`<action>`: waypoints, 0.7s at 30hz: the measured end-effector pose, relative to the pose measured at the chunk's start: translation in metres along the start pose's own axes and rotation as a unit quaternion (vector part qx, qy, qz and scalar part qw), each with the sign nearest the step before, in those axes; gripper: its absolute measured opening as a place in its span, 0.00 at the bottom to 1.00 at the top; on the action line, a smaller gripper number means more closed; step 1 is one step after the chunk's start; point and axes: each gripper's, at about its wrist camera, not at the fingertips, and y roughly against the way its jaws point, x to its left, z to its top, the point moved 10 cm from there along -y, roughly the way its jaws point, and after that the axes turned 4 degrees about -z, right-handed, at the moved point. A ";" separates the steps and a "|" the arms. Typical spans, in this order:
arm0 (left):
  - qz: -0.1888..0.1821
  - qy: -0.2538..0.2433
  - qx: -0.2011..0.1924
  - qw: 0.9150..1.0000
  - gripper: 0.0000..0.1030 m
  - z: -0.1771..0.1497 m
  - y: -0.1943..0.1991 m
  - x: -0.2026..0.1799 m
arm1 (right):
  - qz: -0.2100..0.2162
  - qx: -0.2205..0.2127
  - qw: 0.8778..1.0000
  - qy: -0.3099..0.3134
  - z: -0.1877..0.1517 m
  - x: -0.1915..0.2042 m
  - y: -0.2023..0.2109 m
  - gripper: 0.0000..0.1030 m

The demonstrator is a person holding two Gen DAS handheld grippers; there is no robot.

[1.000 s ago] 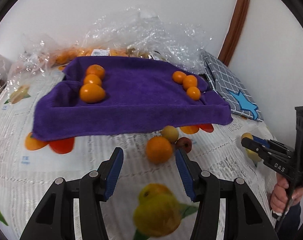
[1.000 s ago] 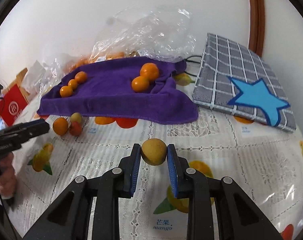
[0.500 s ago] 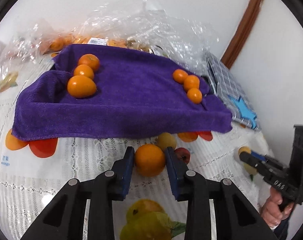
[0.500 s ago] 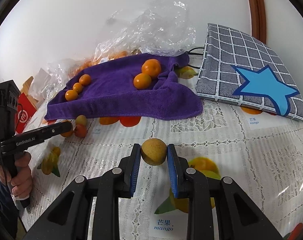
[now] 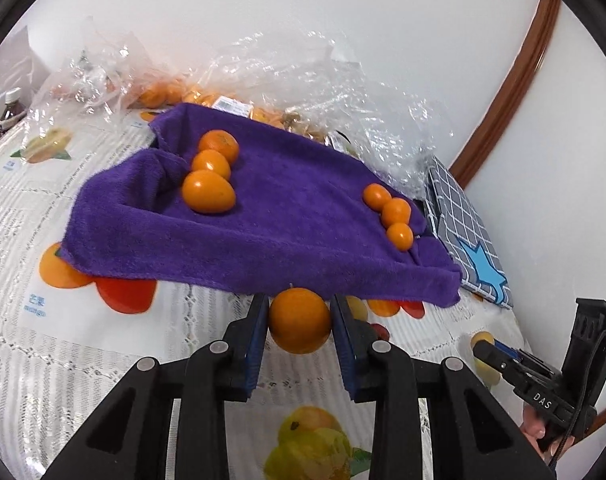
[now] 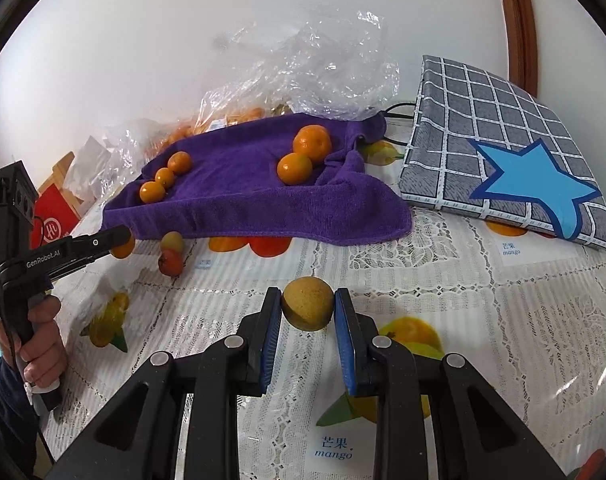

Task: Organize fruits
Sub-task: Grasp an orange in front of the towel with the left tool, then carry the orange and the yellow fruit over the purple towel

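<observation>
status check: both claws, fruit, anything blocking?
Left claw shut on orange. Right claw shut on yellow-brown fruit. Purple towel holds two rows of oranges, middle bare. Nothing blocking.

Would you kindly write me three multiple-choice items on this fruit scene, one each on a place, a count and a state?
1. Where does the grey checked cushion with the blue star lie?
A. on the purple towel
B. beside the purple towel, on the tablecloth
C. under the clear plastic bags

2. How many orange fruits rest on the purple towel?
A. four
B. six
C. nine

3. What is the left gripper doing?
A. gripping a round orange fruit
B. hanging open
C. gripping the towel

Answers: 1 B, the cushion sits beside the towel's edge. 2 B, two rows of three in the left wrist view. 3 A, both pads press the round orange fruit.
</observation>
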 end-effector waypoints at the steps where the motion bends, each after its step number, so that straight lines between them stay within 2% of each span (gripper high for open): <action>1: 0.002 0.002 -0.004 1.000 0.29 0.001 0.001 0.001 | 0.001 -0.002 1.000 -0.002 0.000 0.000 0.000 0.26; 13: 0.019 0.012 -0.055 0.998 0.29 0.017 0.023 0.011 | 0.026 0.014 0.999 -0.013 0.003 -0.001 0.004 0.26; 16: 0.024 0.020 -0.071 0.997 0.29 0.023 0.032 0.016 | 0.032 0.000 0.999 -0.010 0.015 0.005 0.011 0.26; 21: 0.039 0.034 -0.090 0.995 0.29 0.029 0.044 0.027 | 0.012 -0.019 1.000 0.011 0.045 0.017 0.013 0.26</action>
